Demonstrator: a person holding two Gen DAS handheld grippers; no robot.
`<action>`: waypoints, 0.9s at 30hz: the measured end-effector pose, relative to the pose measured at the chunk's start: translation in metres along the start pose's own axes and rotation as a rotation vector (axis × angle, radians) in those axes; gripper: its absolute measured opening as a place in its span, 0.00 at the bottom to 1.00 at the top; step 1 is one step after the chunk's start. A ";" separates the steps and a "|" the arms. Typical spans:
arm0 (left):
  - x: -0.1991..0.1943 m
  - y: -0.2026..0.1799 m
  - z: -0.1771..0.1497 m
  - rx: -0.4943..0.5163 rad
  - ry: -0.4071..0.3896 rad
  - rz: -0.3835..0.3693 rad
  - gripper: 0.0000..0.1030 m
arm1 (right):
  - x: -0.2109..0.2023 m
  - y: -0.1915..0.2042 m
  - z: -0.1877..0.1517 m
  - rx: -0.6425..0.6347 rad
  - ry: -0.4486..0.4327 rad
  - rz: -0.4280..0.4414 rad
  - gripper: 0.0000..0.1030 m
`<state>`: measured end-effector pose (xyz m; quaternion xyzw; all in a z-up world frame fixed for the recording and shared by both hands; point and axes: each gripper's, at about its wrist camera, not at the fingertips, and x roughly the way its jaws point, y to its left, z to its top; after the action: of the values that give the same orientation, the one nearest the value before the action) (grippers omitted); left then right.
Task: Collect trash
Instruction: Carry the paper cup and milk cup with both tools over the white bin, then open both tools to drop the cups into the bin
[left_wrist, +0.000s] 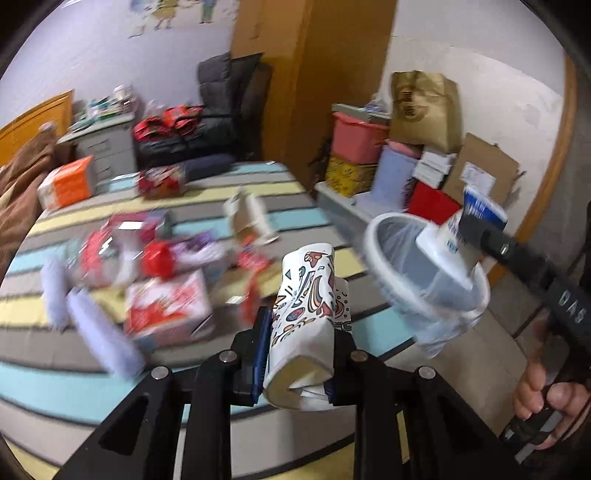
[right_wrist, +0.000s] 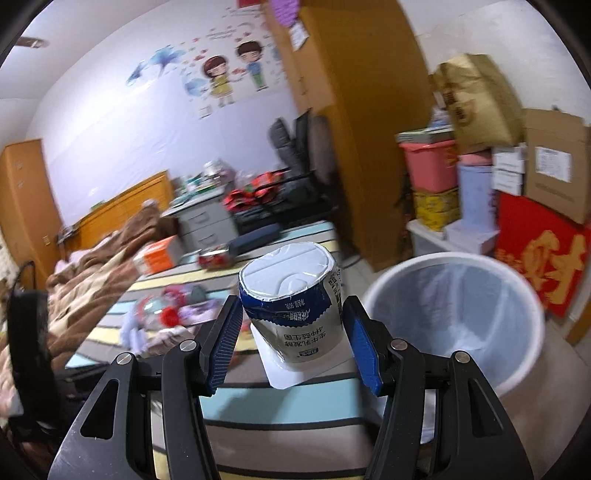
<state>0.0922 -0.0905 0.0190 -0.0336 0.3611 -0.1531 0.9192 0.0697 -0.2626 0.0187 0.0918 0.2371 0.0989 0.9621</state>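
My left gripper (left_wrist: 297, 347) is shut on a crushed paper cup (left_wrist: 308, 317) with colourful doodle print, held above the striped rug. My right gripper (right_wrist: 291, 325) is shut on a white and blue yogurt cup (right_wrist: 295, 299), held upside down. In the left wrist view the right gripper (left_wrist: 476, 229) holds the yogurt cup (left_wrist: 448, 251) right over the rim of the white trash bin (left_wrist: 384, 258). In the right wrist view the bin (right_wrist: 517, 295), lined with a clear bag, stands just right of the cup.
Several wrappers and boxes (left_wrist: 166, 299) lie scattered on the striped rug (left_wrist: 55, 365). Stacked boxes, a pink tub (left_wrist: 358, 136) and a paper bag (left_wrist: 424, 107) stand behind the bin. A bed with a brown blanket (right_wrist: 85, 277) is on the left.
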 end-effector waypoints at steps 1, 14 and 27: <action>0.003 -0.006 0.005 0.011 -0.003 -0.014 0.25 | -0.002 -0.007 0.001 0.012 0.000 -0.014 0.56; 0.051 -0.082 0.052 0.142 0.020 -0.160 0.25 | -0.002 -0.062 0.006 0.080 0.042 -0.178 0.56; 0.113 -0.121 0.065 0.177 0.117 -0.207 0.25 | 0.026 -0.104 -0.002 0.089 0.187 -0.283 0.57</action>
<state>0.1831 -0.2429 0.0136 0.0194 0.3938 -0.2799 0.8753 0.1064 -0.3563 -0.0179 0.0904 0.3402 -0.0400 0.9351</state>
